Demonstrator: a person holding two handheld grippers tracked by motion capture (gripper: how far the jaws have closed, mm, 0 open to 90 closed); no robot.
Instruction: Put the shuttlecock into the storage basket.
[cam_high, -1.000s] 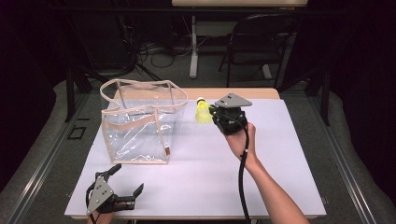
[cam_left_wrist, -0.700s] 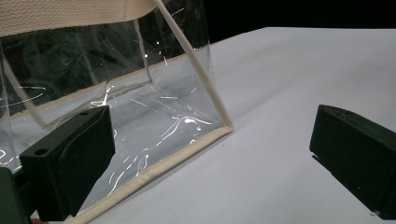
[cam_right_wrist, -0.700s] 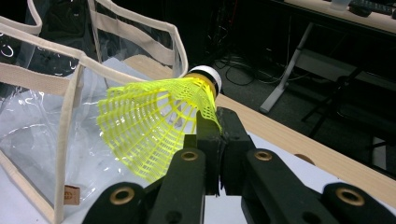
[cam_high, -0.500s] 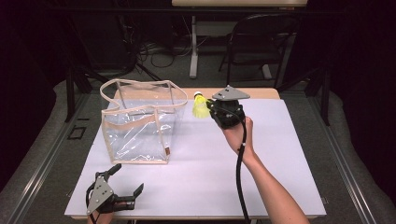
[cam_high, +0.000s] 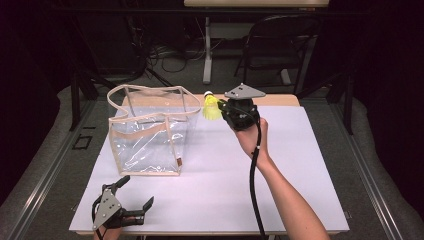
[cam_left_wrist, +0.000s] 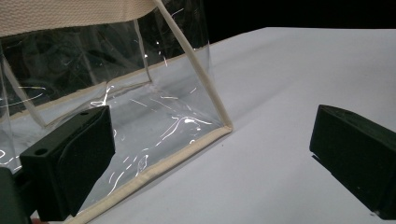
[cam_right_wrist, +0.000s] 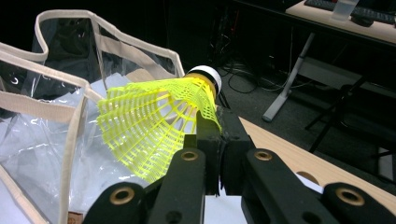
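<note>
- Right gripper view: the right gripper (cam_right_wrist: 212, 135) is clamped on the shuttlecock (cam_right_wrist: 154, 126), pinching the edge of its yellow skirt, cork at 1 o'clock.
- Shuttlecock looks feather-light, its mesh skirt springy and easily crushed; the cork would make a firmer hold.
- Clear bag (cam_high: 150, 132) stands open at 9 o'clock of it and looks empty.
- Left gripper (cam_high: 131, 205) rests open at the bag's 6 o'clock, holding nothing.

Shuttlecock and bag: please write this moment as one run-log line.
right gripper: shut on yellow shuttlecock, beside clear bag | left gripper: open, on table
</note>
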